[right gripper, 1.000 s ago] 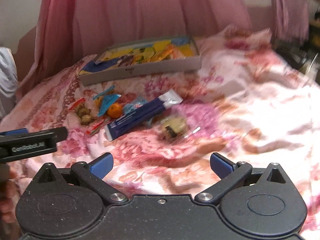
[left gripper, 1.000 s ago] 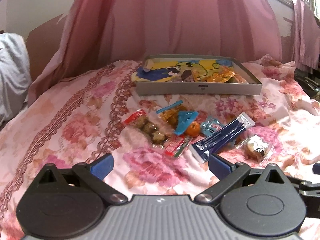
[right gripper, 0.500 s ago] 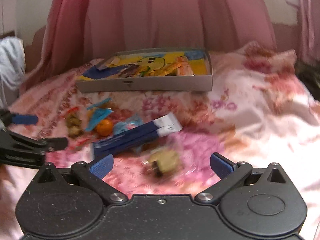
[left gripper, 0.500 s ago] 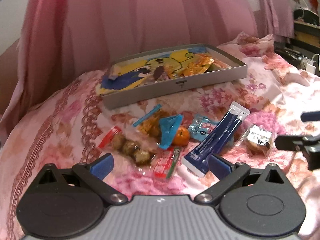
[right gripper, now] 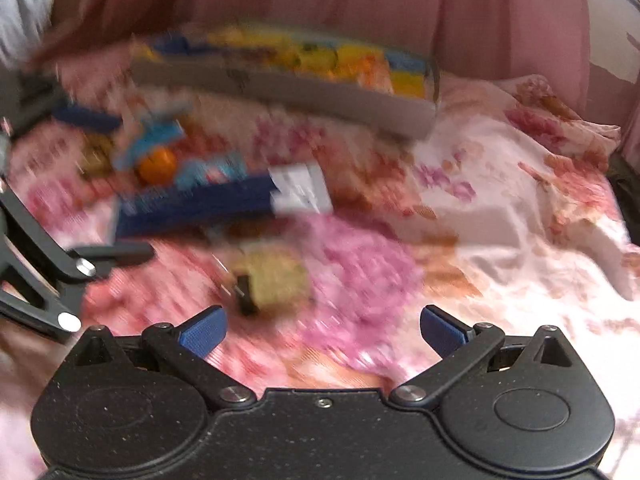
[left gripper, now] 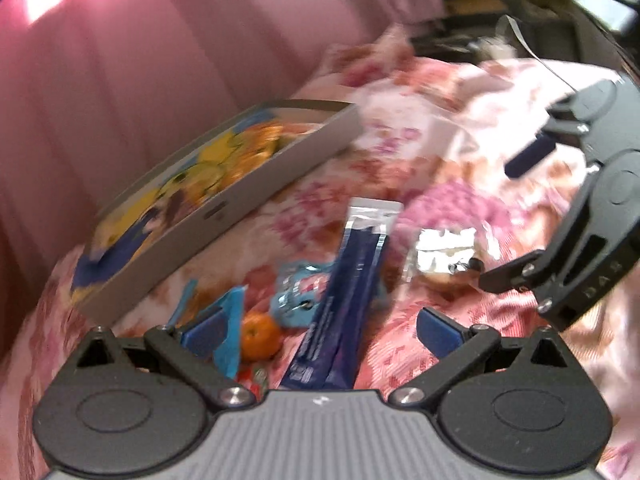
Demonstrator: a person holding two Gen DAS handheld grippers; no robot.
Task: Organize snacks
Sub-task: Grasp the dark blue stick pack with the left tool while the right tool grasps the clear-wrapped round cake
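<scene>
Both jaws spread, the right gripper [right gripper: 322, 326] nears the clear-wrapped cake [right gripper: 272, 280] at lower centre; the left gripper [left gripper: 320, 326] straddles the navy packet [left gripper: 344, 308], and each should centre before pinching.

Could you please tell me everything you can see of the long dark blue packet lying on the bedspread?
The long dark blue packet looks like glossy foil, with a silvery white sealed end pointing towards the grey box. It lies flat on the floral bedspread, unheld, its side against a light blue wrapper. Its print is blurred.
</scene>
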